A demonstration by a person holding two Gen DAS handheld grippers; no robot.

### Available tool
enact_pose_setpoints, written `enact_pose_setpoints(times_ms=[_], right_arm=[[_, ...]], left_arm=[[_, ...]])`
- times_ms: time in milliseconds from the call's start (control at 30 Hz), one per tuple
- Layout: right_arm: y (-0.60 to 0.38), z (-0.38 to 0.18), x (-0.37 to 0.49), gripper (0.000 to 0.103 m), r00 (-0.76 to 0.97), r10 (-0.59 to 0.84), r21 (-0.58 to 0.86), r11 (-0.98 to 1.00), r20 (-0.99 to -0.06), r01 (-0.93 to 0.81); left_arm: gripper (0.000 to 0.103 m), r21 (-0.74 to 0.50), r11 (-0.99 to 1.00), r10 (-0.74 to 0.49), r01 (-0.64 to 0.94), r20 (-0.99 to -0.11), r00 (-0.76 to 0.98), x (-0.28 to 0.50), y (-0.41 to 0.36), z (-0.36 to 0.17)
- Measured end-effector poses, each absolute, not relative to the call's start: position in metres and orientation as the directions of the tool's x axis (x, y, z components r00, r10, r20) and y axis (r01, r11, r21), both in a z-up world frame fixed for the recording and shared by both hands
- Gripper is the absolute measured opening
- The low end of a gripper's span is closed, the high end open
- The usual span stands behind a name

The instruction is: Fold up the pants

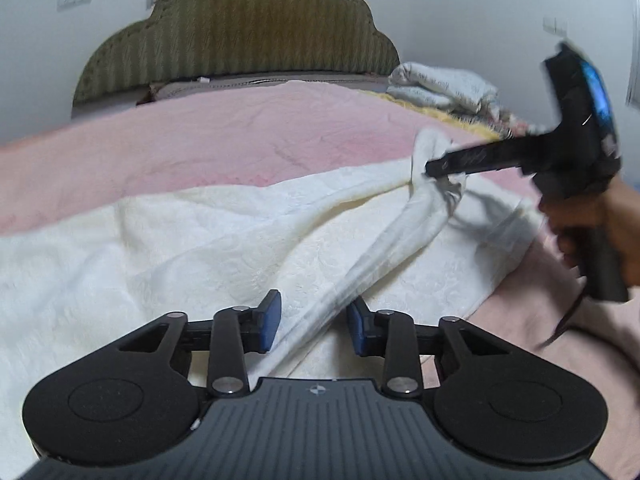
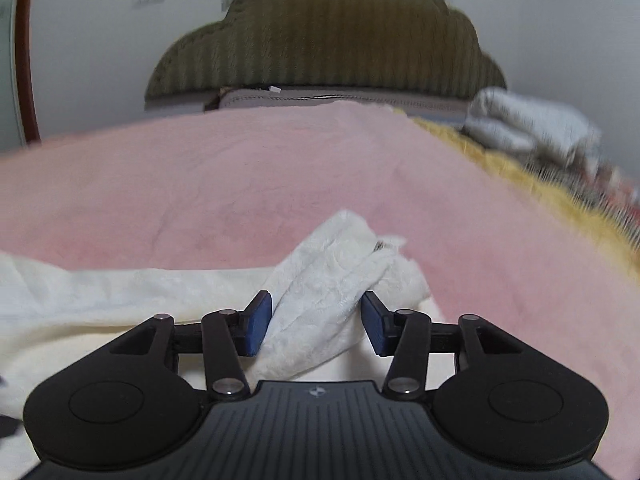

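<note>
Cream-white pants (image 1: pixel 180 240) lie spread on a pink blanket (image 1: pixel 200 140). A taut ridge of the cloth runs from my left gripper (image 1: pixel 314 322) up and right to my right gripper (image 1: pixel 434 168). The ridge fills the gap between the left blue pads (image 1: pixel 270 320), which sit against it. In the right wrist view my right gripper (image 2: pixel 316 326) has a thick bunch of the pants (image 2: pixel 328 280) between its blue pads (image 2: pixel 256 328), lifted off the blanket. A hand (image 1: pixel 592 216) holds the right gripper's handle.
A green ribbed headboard (image 1: pixel 240 32) stands at the far end of the bed. Crumpled grey-white bedding (image 1: pixel 440 84) and a yellow fringed cover (image 2: pixel 520 176) lie at the far right. Pink blanket stretches beyond the pants.
</note>
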State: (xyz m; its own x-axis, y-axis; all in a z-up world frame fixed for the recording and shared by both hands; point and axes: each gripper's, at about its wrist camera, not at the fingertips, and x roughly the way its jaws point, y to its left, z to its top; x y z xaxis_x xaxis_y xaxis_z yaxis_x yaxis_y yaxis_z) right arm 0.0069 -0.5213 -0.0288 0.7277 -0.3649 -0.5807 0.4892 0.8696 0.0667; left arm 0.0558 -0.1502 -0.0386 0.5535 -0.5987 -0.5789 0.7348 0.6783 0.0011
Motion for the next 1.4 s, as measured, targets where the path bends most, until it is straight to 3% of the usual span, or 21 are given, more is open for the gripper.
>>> enact_pose_setpoints(times_ms=[233, 367, 433, 500, 567, 600, 733, 800, 933, 1033, 1133, 1200, 1400], right_arm=[[-0.570, -0.046, -0.036, 0.049, 0.848, -0.172, 0.600, 0.637, -0.502, 0.484], [-0.581, -0.056, -0.053, 0.052, 0.871, -0.129, 0.711, 0.528, -0.474, 0.464], [-0.573, -0.043, -0.042, 0.056, 0.846, -0.137, 0.618, 0.625, -0.515, 0.477], [-0.545, -0.024, -0.021, 0.059, 0.800, -0.232, 0.377, 0.786, -0.554, 0.490], [-0.512, -0.014, 0.001, 0.075, 0.774, -0.315, 0.137, 0.879, -0.549, 0.456], [-0.494, -0.012, 0.013, 0.078, 0.769, -0.347, 0.034, 0.902, -0.537, 0.431], [-0.455, -0.028, 0.045, 0.080, 0.714, -0.448, -0.256, 0.894, -0.538, 0.368], [-0.461, -0.036, 0.037, 0.080, 0.665, -0.529, -0.306, 0.848, -0.527, 0.432], [-0.511, -0.035, -0.028, 0.081, 0.620, -0.569, -0.099, 0.775, -0.540, 0.624], [-0.543, -0.031, -0.081, 0.081, 0.659, -0.539, 0.168, 0.694, -0.525, 0.700], [-0.572, -0.035, -0.118, 0.081, 0.800, -0.377, 0.549, 0.586, -0.467, 0.596], [-0.582, -0.043, -0.122, 0.081, 0.872, -0.237, 0.707, 0.514, -0.427, 0.486], [-0.580, -0.068, -0.111, 0.081, 0.925, -0.010, 0.879, 0.309, -0.380, 0.364]], left_arm=[[0.013, 0.176, 0.640, -0.553, 0.748, -0.569, 0.608, 0.041, -0.171, -0.039], [0.009, 0.268, 0.608, -0.544, 0.747, -0.545, 0.638, 0.031, -0.178, -0.043], [0.009, 0.294, 0.599, -0.539, 0.744, -0.539, 0.647, 0.029, -0.181, -0.046], [0.009, 0.307, 0.596, -0.537, 0.742, -0.535, 0.652, 0.029, -0.182, -0.048], [0.009, 0.311, 0.595, -0.532, 0.741, -0.538, 0.654, 0.029, -0.183, -0.049], [0.009, 0.313, 0.595, -0.531, 0.741, -0.539, 0.654, 0.029, -0.183, -0.050], [0.013, 0.308, 0.596, -0.532, 0.742, -0.540, 0.652, 0.030, -0.183, -0.050], [0.017, 0.292, 0.604, -0.535, 0.742, -0.541, 0.649, 0.032, -0.181, -0.049], [0.019, 0.271, 0.612, -0.540, 0.743, -0.543, 0.643, 0.035, -0.179, -0.048], [0.019, 0.274, 0.613, -0.540, 0.741, -0.540, 0.646, 0.034, -0.179, -0.048], [0.014, 0.268, 0.616, -0.541, 0.741, -0.540, 0.645, 0.036, -0.178, -0.048], [0.014, 0.263, 0.620, -0.541, 0.739, -0.539, 0.646, 0.037, -0.178, -0.047], [0.014, 0.264, 0.631, -0.533, 0.729, -0.535, 0.655, 0.037, -0.179, -0.045]])
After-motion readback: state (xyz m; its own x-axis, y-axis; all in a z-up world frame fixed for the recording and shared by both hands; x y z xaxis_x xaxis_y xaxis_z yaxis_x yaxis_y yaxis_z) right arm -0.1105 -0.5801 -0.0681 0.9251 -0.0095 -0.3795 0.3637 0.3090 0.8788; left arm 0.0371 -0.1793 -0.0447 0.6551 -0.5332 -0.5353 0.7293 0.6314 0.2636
